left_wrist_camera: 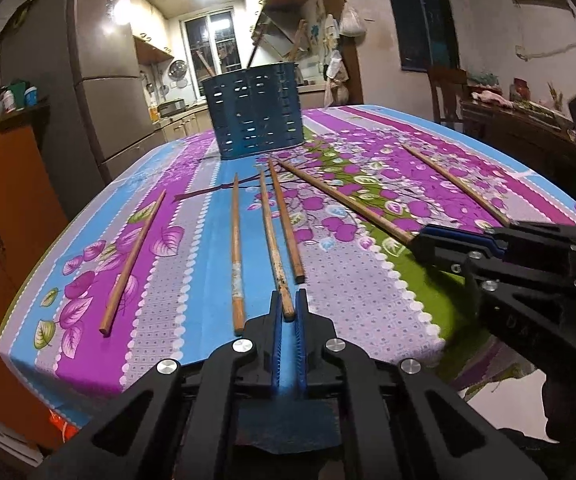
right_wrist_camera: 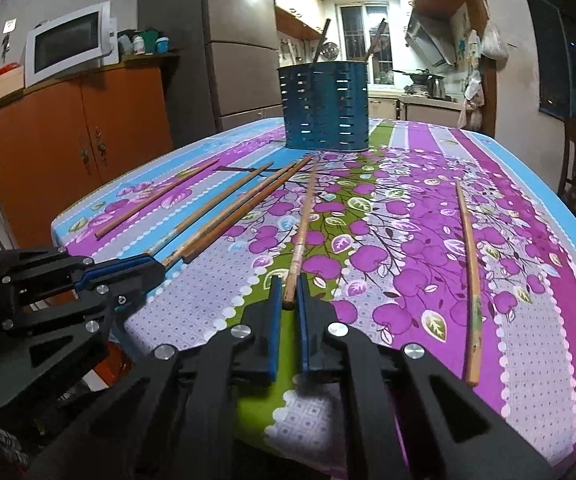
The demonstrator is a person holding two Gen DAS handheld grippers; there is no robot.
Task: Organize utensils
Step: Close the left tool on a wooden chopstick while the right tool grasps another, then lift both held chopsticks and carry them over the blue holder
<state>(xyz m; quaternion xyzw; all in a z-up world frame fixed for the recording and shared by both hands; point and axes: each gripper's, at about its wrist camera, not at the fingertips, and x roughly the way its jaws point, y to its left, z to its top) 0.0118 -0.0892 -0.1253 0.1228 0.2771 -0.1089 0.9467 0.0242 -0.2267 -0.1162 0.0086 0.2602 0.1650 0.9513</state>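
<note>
A table draped in a floral cloth [left_wrist_camera: 368, 288] of purple, blue and green stripes is being shown by both wrist cameras. At its far middle, a blue slotted utensil holder [left_wrist_camera: 252, 110] is being kept upright, with a few sticks poking out of its top. Six wooden chopsticks are being left loose on the cloth, nearer than the holder, fanned out from left to right. The left gripper [left_wrist_camera: 288, 304] is being held at the near edge, its blue pads narrowed onto the near end of a worn chopstick [left_wrist_camera: 272, 240], third from the left. Just to its right, the right gripper [right_wrist_camera: 288, 290] is being held likewise, its jaws pinched on the near end of the angled chopstick [right_wrist_camera: 302, 232]. The far-right chopstick [right_wrist_camera: 470, 276] is being left well apart from both grippers.
</note>
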